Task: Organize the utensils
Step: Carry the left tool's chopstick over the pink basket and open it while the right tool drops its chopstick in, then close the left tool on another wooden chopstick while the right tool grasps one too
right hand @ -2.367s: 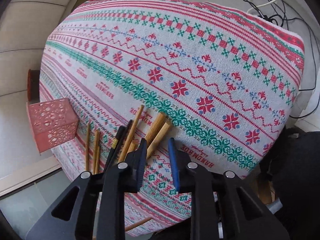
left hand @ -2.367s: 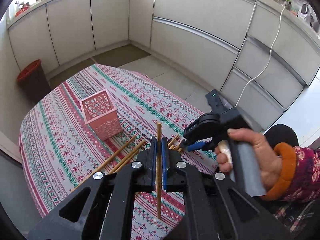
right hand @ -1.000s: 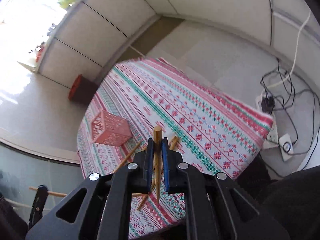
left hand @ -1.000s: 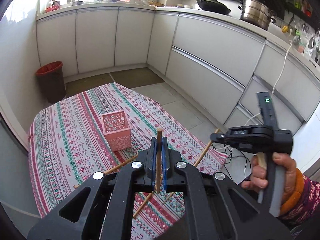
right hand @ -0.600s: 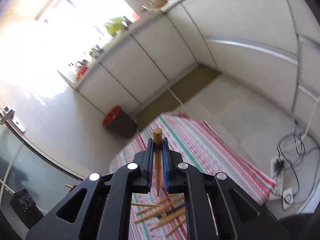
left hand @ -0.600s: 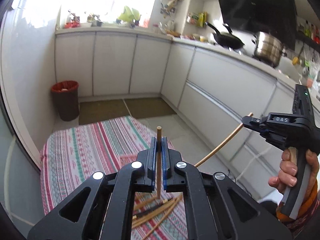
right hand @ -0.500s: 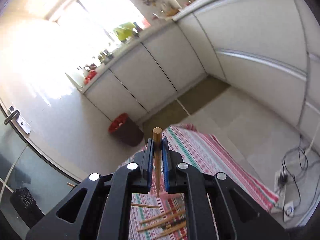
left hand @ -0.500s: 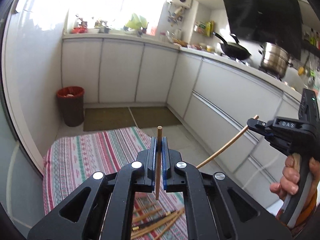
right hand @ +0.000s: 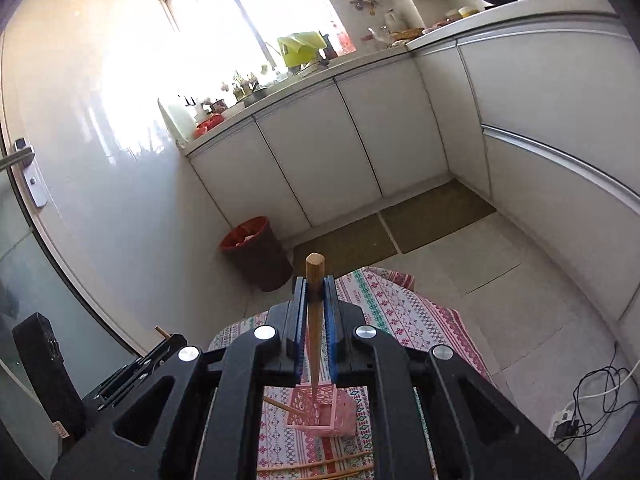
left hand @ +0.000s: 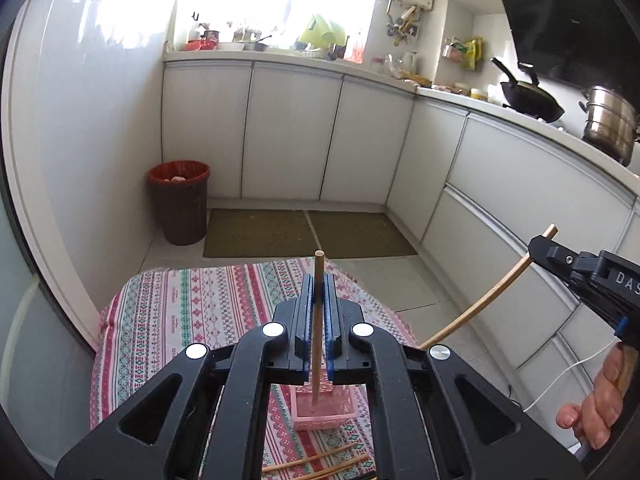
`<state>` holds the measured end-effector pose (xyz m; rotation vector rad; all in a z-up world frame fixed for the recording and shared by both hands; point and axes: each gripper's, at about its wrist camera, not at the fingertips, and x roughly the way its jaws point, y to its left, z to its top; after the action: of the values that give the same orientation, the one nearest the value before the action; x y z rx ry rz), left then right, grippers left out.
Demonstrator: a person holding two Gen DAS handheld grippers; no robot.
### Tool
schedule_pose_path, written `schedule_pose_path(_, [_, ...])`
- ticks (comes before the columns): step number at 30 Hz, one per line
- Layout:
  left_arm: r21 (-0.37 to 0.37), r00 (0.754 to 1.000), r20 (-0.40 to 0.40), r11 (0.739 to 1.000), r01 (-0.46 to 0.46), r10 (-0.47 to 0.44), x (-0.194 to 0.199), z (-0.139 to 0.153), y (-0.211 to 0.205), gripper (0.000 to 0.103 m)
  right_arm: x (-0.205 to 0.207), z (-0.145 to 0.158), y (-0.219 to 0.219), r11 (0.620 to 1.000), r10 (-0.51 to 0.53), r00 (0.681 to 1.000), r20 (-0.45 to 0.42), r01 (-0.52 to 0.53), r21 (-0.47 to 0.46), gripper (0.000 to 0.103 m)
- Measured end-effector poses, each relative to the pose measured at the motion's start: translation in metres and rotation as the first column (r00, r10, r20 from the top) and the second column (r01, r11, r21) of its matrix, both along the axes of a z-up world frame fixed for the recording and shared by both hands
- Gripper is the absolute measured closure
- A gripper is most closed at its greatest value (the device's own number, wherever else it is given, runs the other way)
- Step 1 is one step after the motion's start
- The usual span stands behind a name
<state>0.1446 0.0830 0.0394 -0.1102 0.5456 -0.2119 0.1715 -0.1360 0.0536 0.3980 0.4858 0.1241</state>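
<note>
We hold our left tool (left hand: pixel 318 300) clenched on one wooden chopstick (left hand: pixel 317 328) and our right tool (right hand: pixel 314 304) clenched on another chopstick (right hand: pixel 314 320), both above the pink holder (right hand: pixel 320 412) on the patterned worktop (left hand: pixel 168 312), where loose chopsticks (left hand: pixel 316 460) lie nearer us.

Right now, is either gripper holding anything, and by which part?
Each holds one wooden chopstick. The left gripper clamps a thin chopstick near its upper end; the right gripper clamps a thicker, tapered chopstick just below its blunt top.
</note>
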Motion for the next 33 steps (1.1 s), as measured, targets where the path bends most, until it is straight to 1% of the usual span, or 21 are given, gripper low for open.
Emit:
schedule_pose_path(2, [-0.024,1.000,-0.017,1.000,0.006,-0.007,0.003,-0.005,0.005,0.097,0.008,-0.007,0.006,1.000,0.002,1.000,-0.001,-0.002,-0.028,0.094])
schedule_pose_path(3, [-0.036,1.000,-0.024,0.999,0.002,-0.003,0.003,-0.006,0.008,0.089,0.012,-0.010,0.008,1.000,0.007,1.000,-0.012,-0.007,-0.029,0.094])
schedule_pose_path(5, [-0.044,1.000,-0.002,0.999,-0.014,0.014,-0.003,-0.001,0.013,0.078,0.017,-0.016,0.011,0.999,0.015,1.000,-0.024,-0.015,-0.028,0.094])
schedule_pose_path(9, [-0.052,0.998,0.045,0.998,-0.037,0.039,-0.015,0.015,0.021,0.076,0.024,-0.022,0.020,0.999,0.024,0.999,-0.040,-0.025,-0.041,0.094])
schedule_pose_path(12, [-0.056,0.997,0.060,0.998,-0.041,0.044,-0.022,0.020,0.026,0.075,0.029,-0.029,0.032,0.997,0.035,0.998,-0.050,-0.038,-0.067,0.094])
schedule_pose_path(15, [-0.047,0.997,0.061,0.998,-0.038,0.041,-0.025,0.022,0.027,0.072,0.035,-0.038,0.044,0.992,0.040,0.996,-0.077,-0.048,-0.113,0.088])
schedule_pose_path(16, [-0.042,0.998,0.059,0.998,-0.036,0.039,-0.026,0.021,0.027,0.072,0.035,-0.041,0.044,0.992,0.031,0.996,-0.083,-0.041,-0.121,0.078])
schedule_pose_path(18, [-0.027,0.998,0.052,0.999,-0.023,0.024,-0.028,0.021,0.024,0.072,0.031,-0.043,0.043,0.991,0.016,0.996,-0.082,-0.027,-0.128,0.064])
schedule_pose_path(19, [-0.017,0.998,0.049,1.000,-0.023,0.024,-0.028,0.021,0.023,0.071,0.027,-0.041,0.041,0.991,0.008,0.997,-0.073,-0.018,-0.133,0.058])
schedule_pose_path(20, [-0.011,0.999,0.045,1.000,-0.021,0.022,-0.029,0.020,0.022,0.068,0.022,-0.039,0.039,0.990,-0.005,0.998,-0.059,-0.003,-0.139,0.055])
schedule_pose_path(21, [-0.007,0.999,0.035,1.000,-0.015,0.015,-0.030,0.019,0.021,0.063,0.017,-0.037,0.036,0.990,-0.022,0.999,-0.045,0.015,-0.143,0.046])
schedule_pose_path(22, [-0.001,1.000,0.019,1.000,-0.004,0.004,-0.031,0.017,0.019,0.059,0.010,-0.036,0.030,0.989,-0.045,0.998,-0.032,0.040,-0.143,0.033])
schedule_pose_path(23, [0.011,1.000,0.002,1.000,0.007,-0.007,-0.033,0.013,0.016,0.048,0.005,-0.036,0.025,0.989,-0.065,0.998,-0.024,0.061,-0.135,0.026])
schedule_pose_path(24, [0.030,1.000,-0.018,0.999,0.020,-0.020,-0.035,0.008,0.013,0.037,-0.002,-0.037,0.016,0.990,-0.085,0.996,-0.018,0.083,-0.116,0.018])
schedule_pose_path(25, [0.055,0.999,-0.040,0.998,0.039,-0.037,-0.037,0.002,0.009,0.033,-0.009,-0.040,0.007,0.990,-0.100,0.995,-0.023,0.097,-0.099,0.012])
schedule_pose_path(26, [0.082,0.996,-0.068,0.995,0.064,-0.059,-0.038,-0.005,0.004,0.027,-0.012,-0.044,-0.001,0.991,-0.108,0.993,-0.037,0.104,-0.089,0.010])
schedule_pose_path(28, [0.132,0.983,-0.144,0.982,0.138,-0.118,-0.041,-0.025,-0.007,0.022,-0.017,-0.056,-0.016,0.992,-0.109,0.989,-0.100,0.102,-0.075,0.008])
schedule_pose_path(29, [0.153,0.970,-0.190,0.972,0.179,-0.149,-0.040,-0.036,-0.013,0.019,-0.019,-0.063,-0.022,0.993,-0.106,0.985,-0.138,0.096,-0.072,0.007])
schedule_pose_path(31, [0.185,0.926,-0.307,0.941,0.282,-0.217,-0.038,-0.064,-0.027,0.018,-0.022,-0.081,-0.037,0.995,-0.100,0.967,-0.236,0.090,-0.051,0.007])
schedule_pose_path(32, [0.193,0.905,-0.351,0.928,0.320,-0.239,-0.038,-0.076,-0.034,0.018,-0.024,-0.089,-0.043,0.995,-0.102,0.956,-0.275,0.097,-0.031,0.007])
schedule_pose_path(33, [0.201,0.879,-0.398,0.910,0.362,-0.262,-0.038,-0.090,-0.043,0.018,-0.026,-0.099,-0.052,0.994,-0.107,0.940,-0.325,0.112,-0.004,0.007])
